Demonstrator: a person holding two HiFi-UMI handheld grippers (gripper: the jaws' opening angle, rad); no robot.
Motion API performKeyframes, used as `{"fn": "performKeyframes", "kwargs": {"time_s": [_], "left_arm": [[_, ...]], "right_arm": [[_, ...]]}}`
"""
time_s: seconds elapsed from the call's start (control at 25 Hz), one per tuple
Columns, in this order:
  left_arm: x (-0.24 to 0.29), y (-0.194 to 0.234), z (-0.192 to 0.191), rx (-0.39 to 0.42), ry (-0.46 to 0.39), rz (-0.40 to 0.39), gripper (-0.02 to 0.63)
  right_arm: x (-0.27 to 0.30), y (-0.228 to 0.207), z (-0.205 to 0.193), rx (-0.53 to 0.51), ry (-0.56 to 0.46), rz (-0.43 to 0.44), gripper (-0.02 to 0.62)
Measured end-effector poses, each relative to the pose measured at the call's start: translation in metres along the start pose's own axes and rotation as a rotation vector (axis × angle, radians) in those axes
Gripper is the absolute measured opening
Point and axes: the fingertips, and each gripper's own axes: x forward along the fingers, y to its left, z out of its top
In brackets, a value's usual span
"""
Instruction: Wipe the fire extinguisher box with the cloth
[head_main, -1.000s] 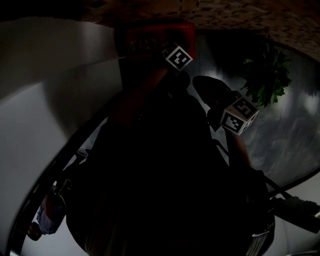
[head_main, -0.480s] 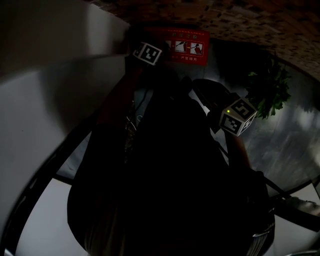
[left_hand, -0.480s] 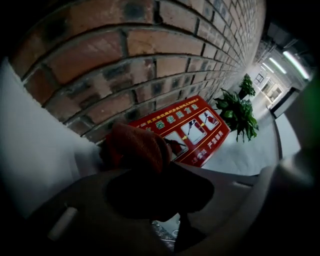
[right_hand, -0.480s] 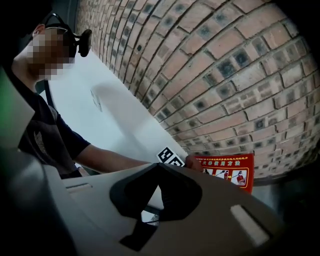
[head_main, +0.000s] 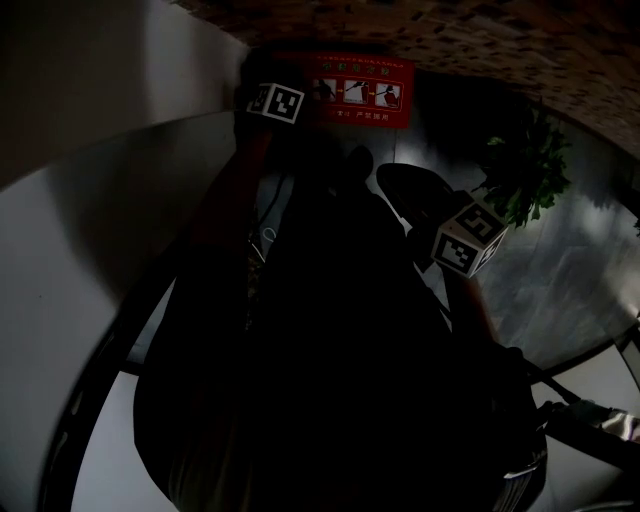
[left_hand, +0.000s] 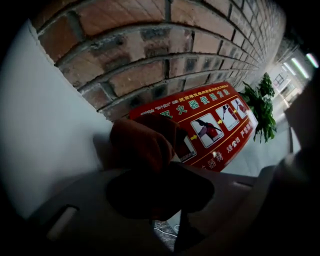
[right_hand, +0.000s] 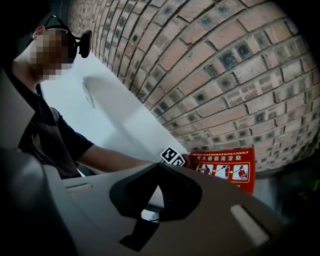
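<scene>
The red fire extinguisher box (head_main: 362, 92) with white pictograms stands against the brick wall. In the left gripper view my left gripper (left_hand: 159, 169) is shut on a dark red cloth (left_hand: 142, 142), which is bunched against the left end of the box (left_hand: 220, 122). Its marker cube (head_main: 276, 102) shows at the box's left edge in the dim head view. My right gripper (right_hand: 157, 166) hangs back to the right, jaws together with nothing between them, its cube (head_main: 468, 240) well below the box. From there I see the box (right_hand: 230, 167) and the left cube (right_hand: 172, 156).
A brick wall (left_hand: 150, 55) rises behind the box. A white wall panel (left_hand: 45, 130) adjoins it on the left. A green potted plant (head_main: 530, 170) stands to the right on the grey floor (head_main: 560, 280). The person's arm (right_hand: 105, 157) reaches toward the box.
My left gripper has slid left across the box front with the cloth, from about the middle to the left end, uncovering the pictograms. The right gripper has barely moved.
</scene>
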Motion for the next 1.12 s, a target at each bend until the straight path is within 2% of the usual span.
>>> {"fn": "performKeyframes", "kwargs": {"time_s": [0.28, 0.48, 0.56, 0.72, 0.8, 0.96, 1.12], "left_arm": [[0.012, 0.006, -0.003, -0.022, 0.022, 0.022, 0.1], [0.014, 0.001, -0.004, 0.035, 0.079, 0.027, 0.1], [0.016, -0.002, -0.003, 0.094, 0.102, 0.047, 0.1], [0.02, -0.006, -0.001, 0.315, 0.172, 0.11, 0.098], [0.021, -0.009, 0.0, 0.381, 0.201, 0.121, 0.098], [0.02, -0.01, 0.0, 0.371, 0.222, 0.119, 0.098], [0.02, -0.014, 0.001, 0.339, 0.226, 0.11, 0.098]], "right_arm": [[0.005, -0.004, -0.001, 0.013, 0.014, -0.028, 0.0], [0.005, -0.014, -0.001, 0.045, -0.012, -0.03, 0.0], [0.006, -0.016, -0.001, 0.052, -0.007, -0.031, 0.0], [0.006, -0.017, 0.008, 0.021, 0.002, -0.034, 0.0], [0.002, -0.021, 0.005, 0.036, -0.007, -0.031, 0.0], [-0.007, -0.03, -0.002, 0.075, -0.019, -0.028, 0.0], [-0.011, -0.033, 0.002, 0.064, -0.025, -0.023, 0.0]]}}
